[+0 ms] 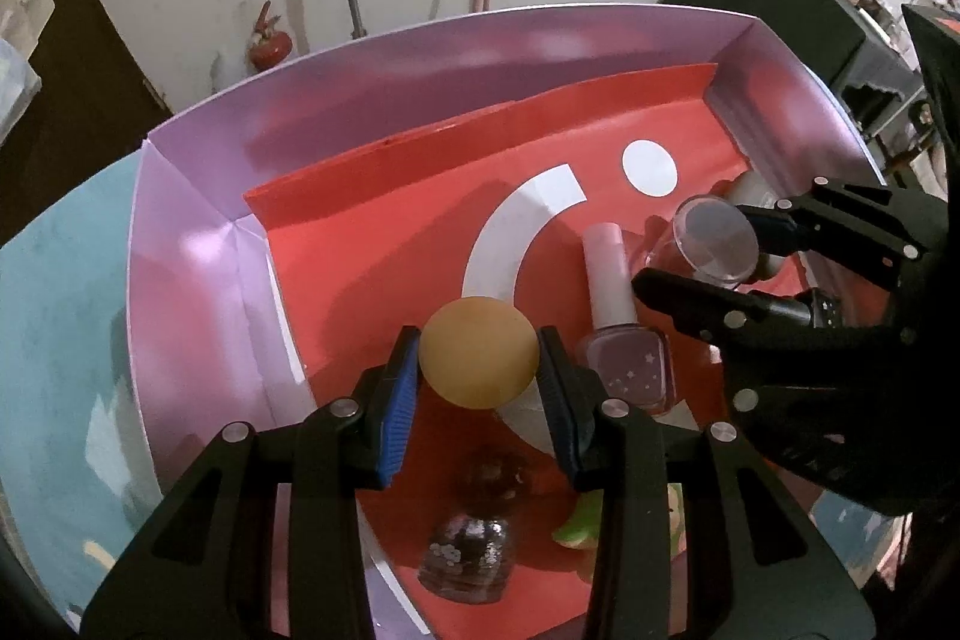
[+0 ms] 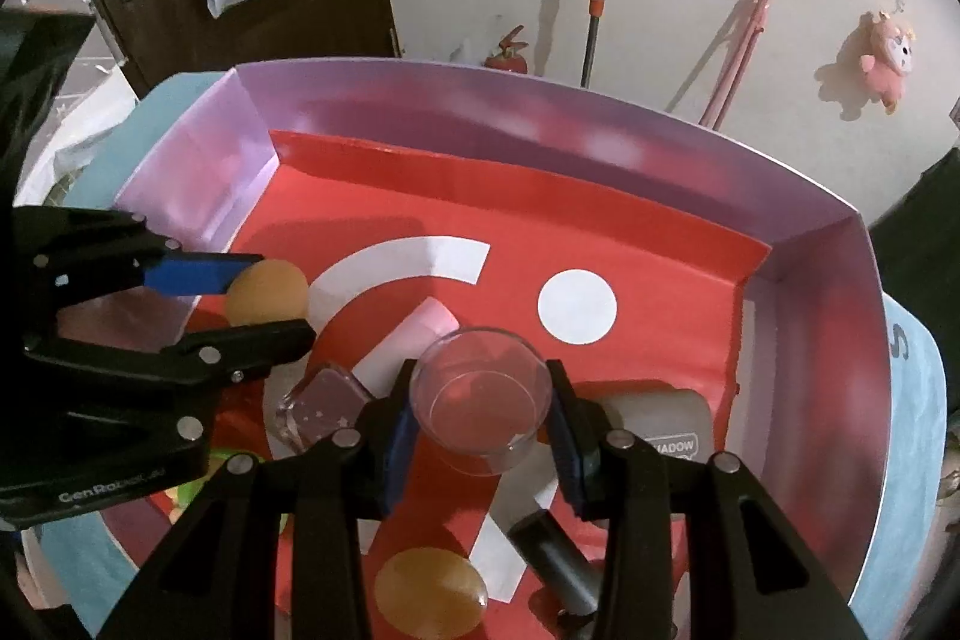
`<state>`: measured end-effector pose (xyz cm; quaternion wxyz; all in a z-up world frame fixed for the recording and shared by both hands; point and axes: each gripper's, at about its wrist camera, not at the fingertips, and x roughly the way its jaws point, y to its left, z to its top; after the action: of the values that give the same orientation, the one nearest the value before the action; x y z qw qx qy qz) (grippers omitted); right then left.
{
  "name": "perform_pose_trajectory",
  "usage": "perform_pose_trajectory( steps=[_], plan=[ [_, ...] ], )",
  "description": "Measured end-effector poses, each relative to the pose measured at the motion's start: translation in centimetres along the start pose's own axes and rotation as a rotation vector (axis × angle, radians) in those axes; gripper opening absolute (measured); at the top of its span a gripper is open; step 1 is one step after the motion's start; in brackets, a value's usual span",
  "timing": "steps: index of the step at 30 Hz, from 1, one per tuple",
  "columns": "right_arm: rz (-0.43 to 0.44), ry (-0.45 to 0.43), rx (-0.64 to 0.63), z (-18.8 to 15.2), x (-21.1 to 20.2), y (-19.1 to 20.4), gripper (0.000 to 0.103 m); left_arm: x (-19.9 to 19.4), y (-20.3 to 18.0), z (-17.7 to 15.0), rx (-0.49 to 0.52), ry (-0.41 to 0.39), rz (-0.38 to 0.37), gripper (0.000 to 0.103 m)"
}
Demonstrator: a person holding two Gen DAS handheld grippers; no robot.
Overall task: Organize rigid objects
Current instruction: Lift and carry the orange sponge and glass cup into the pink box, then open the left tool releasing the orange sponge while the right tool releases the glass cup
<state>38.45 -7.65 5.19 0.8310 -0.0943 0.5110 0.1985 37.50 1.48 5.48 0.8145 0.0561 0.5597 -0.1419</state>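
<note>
Both grippers hang over a shallow box [image 1: 198,244] with pale purple walls and a red floor printed with a white arc and dot, and each carries something. The left gripper [image 1: 478,361] is closed on an orange ball [image 1: 478,352], its blue-padded fingers [image 1: 401,388] pressing the ball's two sides just above the red floor near the box's left wall. The right gripper [image 2: 480,400] is clamped on a small clear plastic cup [image 2: 482,397], held over the middle of the box with its open mouth toward that camera. The task looks well along: several rigid things already lie inside the box. A pink nail-polish bottle [image 1: 624,340] lies on its side between the two grippers, a clear glittery bottle [image 1: 468,550] rests below the left gripper, and a green toy [image 1: 579,523] peeks out beside it. From the right wrist view a grey case [image 2: 666,415] bearing a partly hidden printed word, a dark tube [image 2: 555,559] and a second orange disc-like piece [image 2: 429,589] also sit on the red floor. What is left, as I judge it, is to set down the ball and the cup. Whether more items wait outside the box cannot be told; the blue surface [image 1: 54,340] around it shows nothing clearly.
</note>
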Motion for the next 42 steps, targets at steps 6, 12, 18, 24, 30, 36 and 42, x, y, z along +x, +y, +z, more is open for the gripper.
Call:
perform_pose_trajectory(
  steps=[6,12,18,24,30,36,42],
  plan=[
    [-0.010,0.011,0.002,0.2,0.5,0.0,0.042,0.4,0.0,0.2,-0.020,0.036,0.027,0.036],
    [-0.015,0.023,0.001,0.3,0.9,0.0,0.042,1.0,0.1,0.7,-0.029,0.039,0.030,0.036],
    [-0.021,0.023,-0.007,0.3,1.1,0.1,0.042,1.1,-0.1,0.8,-0.018,0.034,0.040,0.037],
    [-0.025,0.024,-0.010,0.2,1.1,0.3,0.043,1.0,-0.4,0.5,-0.016,0.033,0.041,0.036],
    [-0.023,0.024,-0.008,0.3,1.2,0.3,0.043,1.0,-0.6,0.4,-0.017,0.033,0.041,0.036],
    [-0.018,0.022,-0.005,0.3,1.1,0.2,0.047,1.1,-0.7,0.6,-0.011,0.033,0.047,0.038],
    [-0.025,0.022,-0.008,0.3,1.1,0.1,0.049,0.9,-0.8,0.5,-0.019,0.025,0.061,0.048]
  ],
)
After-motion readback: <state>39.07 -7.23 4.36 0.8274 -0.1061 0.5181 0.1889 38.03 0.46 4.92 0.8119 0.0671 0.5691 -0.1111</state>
